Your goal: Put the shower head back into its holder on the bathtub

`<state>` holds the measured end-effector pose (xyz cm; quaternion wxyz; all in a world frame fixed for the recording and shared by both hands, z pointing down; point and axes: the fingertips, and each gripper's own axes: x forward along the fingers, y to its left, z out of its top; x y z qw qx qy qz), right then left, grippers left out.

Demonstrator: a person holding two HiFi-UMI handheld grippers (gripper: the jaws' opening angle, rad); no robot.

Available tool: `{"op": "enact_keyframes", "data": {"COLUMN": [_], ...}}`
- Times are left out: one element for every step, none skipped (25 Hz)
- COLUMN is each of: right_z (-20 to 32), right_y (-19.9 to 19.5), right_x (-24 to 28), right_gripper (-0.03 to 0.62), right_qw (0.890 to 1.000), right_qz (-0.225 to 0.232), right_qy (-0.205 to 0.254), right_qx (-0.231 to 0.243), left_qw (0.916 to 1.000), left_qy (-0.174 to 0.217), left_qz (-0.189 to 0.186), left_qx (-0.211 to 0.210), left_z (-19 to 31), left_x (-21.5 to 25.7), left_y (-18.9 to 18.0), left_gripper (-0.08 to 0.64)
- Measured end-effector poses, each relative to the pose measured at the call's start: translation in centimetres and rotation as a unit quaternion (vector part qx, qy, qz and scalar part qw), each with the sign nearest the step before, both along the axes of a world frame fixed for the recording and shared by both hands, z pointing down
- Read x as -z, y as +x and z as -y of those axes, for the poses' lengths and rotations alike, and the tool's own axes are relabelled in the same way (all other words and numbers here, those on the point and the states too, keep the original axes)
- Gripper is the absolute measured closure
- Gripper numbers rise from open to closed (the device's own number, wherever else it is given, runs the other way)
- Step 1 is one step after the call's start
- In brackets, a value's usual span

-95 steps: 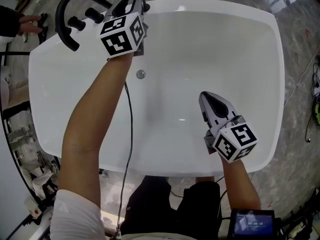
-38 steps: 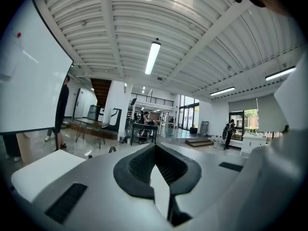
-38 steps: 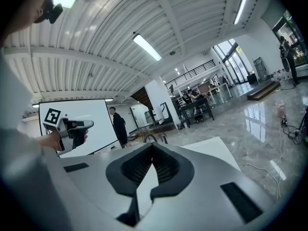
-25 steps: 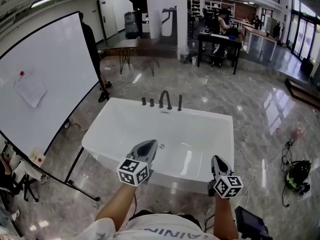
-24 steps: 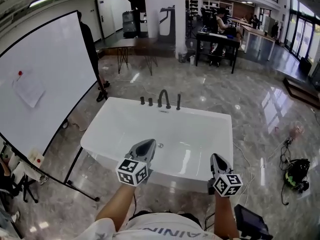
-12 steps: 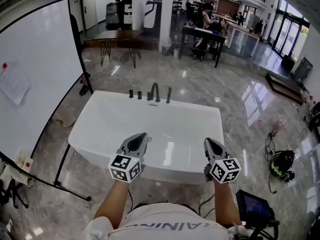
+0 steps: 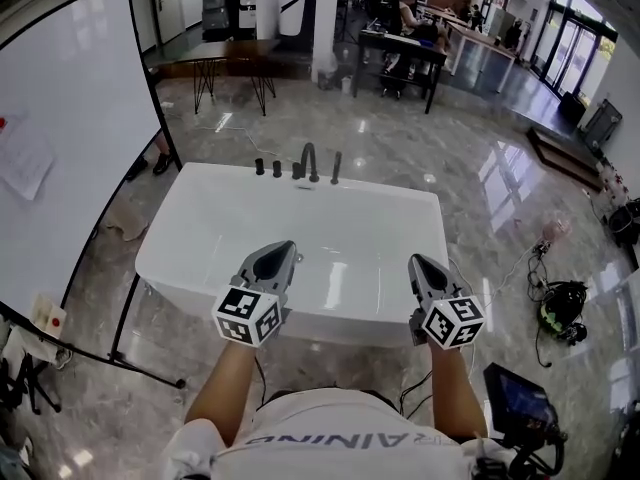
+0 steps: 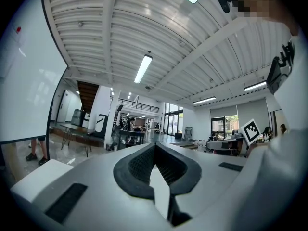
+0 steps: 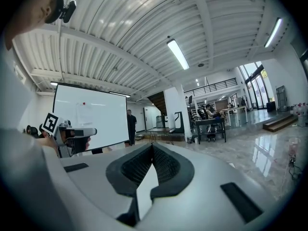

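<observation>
The white bathtub point(image 7: 200, 278) stands in the middle of the head view. On its far rim are two black knobs point(image 7: 268, 168), a curved black spout point(image 7: 308, 158) and a slim black upright shower head point(image 7: 336, 166) right of the spout. My left gripper point(image 7: 283, 248) and right gripper point(image 7: 415, 261) hover over the near rim, far from those fittings. Both are shut with nothing between the jaws. In the gripper views the left gripper point(image 8: 155, 146) and the right gripper point(image 9: 152, 147) point level into the room, pads pressed together.
A large whiteboard point(image 7: 60, 138) on a black stand point(image 7: 150, 373) is at the left of the tub. Cables and a black bag point(image 7: 562, 308) lie on the glossy floor at the right. A screen device point(image 7: 520, 403) sits near my right side. Tables and people are at the back point(image 7: 400, 28).
Several seconds ago my left gripper was at the black fittings on the rim. Now both grippers are drawn back over the near rim. In the last second both moved a little; their jaws stayed shut.
</observation>
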<state>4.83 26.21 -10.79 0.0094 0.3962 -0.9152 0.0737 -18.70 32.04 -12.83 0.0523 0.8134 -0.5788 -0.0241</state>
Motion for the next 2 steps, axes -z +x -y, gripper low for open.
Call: {"op": "enact_keyframes", "data": {"right_z": [-0.25,-0.5], "right_y": [-0.18,-0.38], "right_x": [-0.59,-1.19], "right_gripper": [0.581,0.581], "right_qw": [1.0,1.0], "right_qz": [0.0,-0.001], "right_qy": [-0.001,-0.002], "right_qx": [0.0,-0.001], "left_qw": [1.0,1.0], "left_qy": [0.0,-0.001], "left_qz": [0.0,0.0], "left_qx": [-0.002,-0.004], "left_z": [-0.23,-0.47], "left_x": [-0.57,-1.17], "left_y": [-0.14,-0.31], "left_gripper": [0.541,0.541]}}
